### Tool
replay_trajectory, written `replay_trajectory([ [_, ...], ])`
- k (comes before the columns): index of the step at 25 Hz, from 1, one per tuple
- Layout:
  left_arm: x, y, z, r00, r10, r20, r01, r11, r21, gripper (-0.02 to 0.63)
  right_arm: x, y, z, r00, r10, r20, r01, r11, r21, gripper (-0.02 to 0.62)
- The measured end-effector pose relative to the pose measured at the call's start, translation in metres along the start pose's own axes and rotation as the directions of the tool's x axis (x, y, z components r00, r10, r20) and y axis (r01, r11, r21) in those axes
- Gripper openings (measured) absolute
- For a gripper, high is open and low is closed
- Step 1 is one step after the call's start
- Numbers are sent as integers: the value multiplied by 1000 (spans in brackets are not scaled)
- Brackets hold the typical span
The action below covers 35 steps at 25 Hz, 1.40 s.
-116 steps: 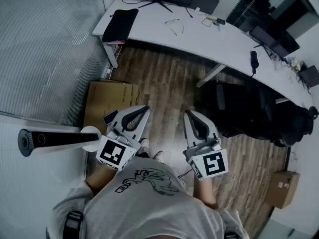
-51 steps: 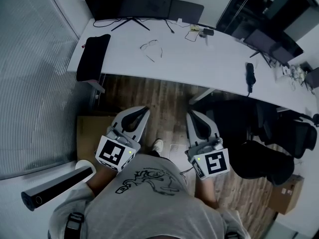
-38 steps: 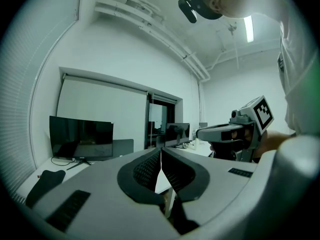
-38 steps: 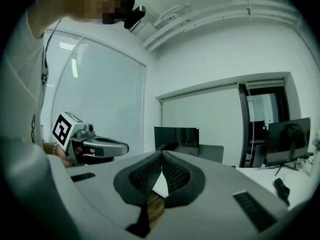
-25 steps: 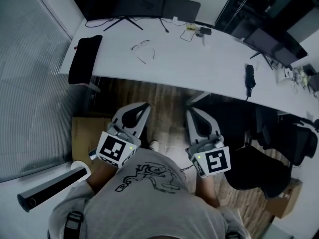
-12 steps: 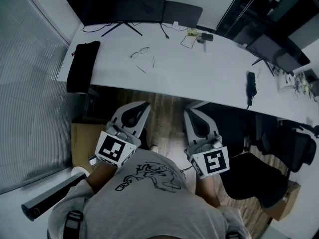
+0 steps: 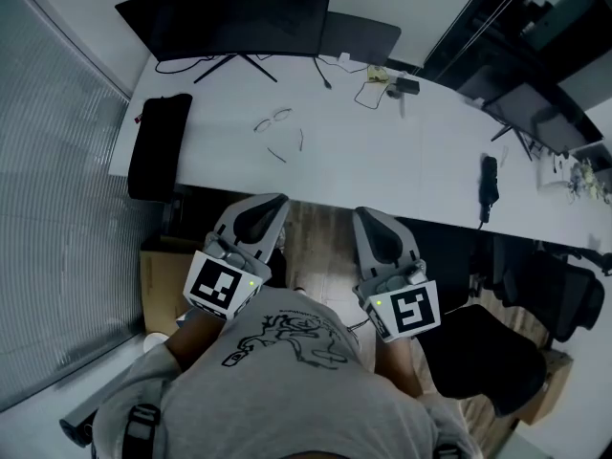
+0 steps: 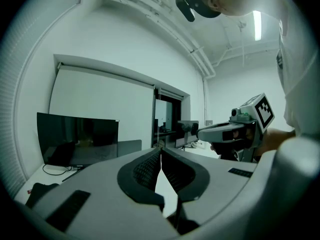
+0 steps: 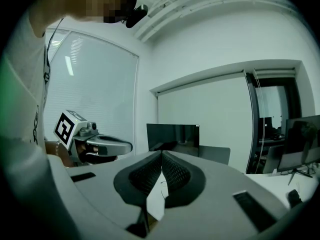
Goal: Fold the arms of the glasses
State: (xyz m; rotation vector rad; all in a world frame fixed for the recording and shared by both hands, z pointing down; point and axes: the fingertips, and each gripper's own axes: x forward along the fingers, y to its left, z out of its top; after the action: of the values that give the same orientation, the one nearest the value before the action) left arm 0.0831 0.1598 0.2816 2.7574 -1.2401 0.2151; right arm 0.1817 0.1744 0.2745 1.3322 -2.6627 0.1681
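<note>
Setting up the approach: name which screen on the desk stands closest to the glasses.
The wide black monitor on the splayed stand, at the back left of the desk; the glasses lie in front of it. The smaller dark screen stands further right.

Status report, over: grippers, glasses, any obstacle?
Left gripper, right gripper shut, empty, short of desk. Glasses on desk, arms unfolded, untouched. No obstacle seen.
</note>
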Motion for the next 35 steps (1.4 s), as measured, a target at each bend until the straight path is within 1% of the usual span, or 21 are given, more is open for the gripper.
replay_trajectory([
  [2, 10, 17, 6, 1000, -6, 6, 6, 1000, 6, 23, 19, -6, 6, 1000, -3, -1, 3, 1000, 5, 9],
  [5, 23, 42, 18, 997, -24, 67, 22, 999, 34, 23, 48, -10, 12, 1000, -4, -1, 4, 1000, -1, 9],
  [6, 26, 51, 19, 997, -27, 72, 24, 999, 37, 23, 58, -11, 14, 1000, -3, 0, 3, 1000, -3, 9],
  [10, 41, 89, 13, 999, -20, 33, 19, 1000, 18, 23, 98, -19, 21, 1000, -3, -5, 3, 1000, 1, 9],
  [13, 55, 116, 21, 998, -29, 53, 28, 999, 24, 23, 125, -27, 25, 1000, -9, -22, 9, 1000, 10, 9],
  [15, 62, 134, 22, 998, -32, 52, 31, 999, 25, 23, 145, -30, 33, 1000, -13, -1, 13, 1000, 14, 9],
  [17, 68, 152, 21, 998, -34, 50, 33, 999, 26, 23, 163, -31, 32, 1000, -9, -18, 9, 1000, 5, 9],
  [21, 76, 183, 8, 1000, -31, 2, 31, 999, -3, 23, 195, -31, 30, 999, -8, -39, 8, 1000, -4, 9],
  [22, 79, 190, 9, 999, -33, 10, 33, 999, -3, 23, 203, -32, 32, 999, -9, -35, 9, 1000, -5, 9],
  [24, 85, 204, 12, 999, -40, 37, 40, 999, 10, 23, 218, -33, 38, 1000, -13, -17, 13, 1000, -5, 9],
  [25, 87, 210, 10, 998, -42, 38, 41, 999, 11, 23, 225, -33, 39, 1000, -17, -12, 17, 1000, -1, 9],
  [29, 93, 232, -13, 999, -37, -29, 36, 999, -25, 23, 243, -34, 29, 999, -21, -50, 21, 1000, -8, 9],
  [30, 95, 236, -15, 999, -39, -30, 38, 999, -28, 23, 247, -34, 28, 998, -22, -55, 22, 1000, -5, 9],
  [33, 101, 243, -14, 998, -57, 0, 57, 998, 1, 23, 258, -36, 28, 999, -34, -36, 34, 999, 12, 9],
  [35, 103, 247, -21, 998, -59, -18, 59, 998, 1, 23, 261, -36, 20, 998, -27, -65, 27, 1000, 1, 9],
])
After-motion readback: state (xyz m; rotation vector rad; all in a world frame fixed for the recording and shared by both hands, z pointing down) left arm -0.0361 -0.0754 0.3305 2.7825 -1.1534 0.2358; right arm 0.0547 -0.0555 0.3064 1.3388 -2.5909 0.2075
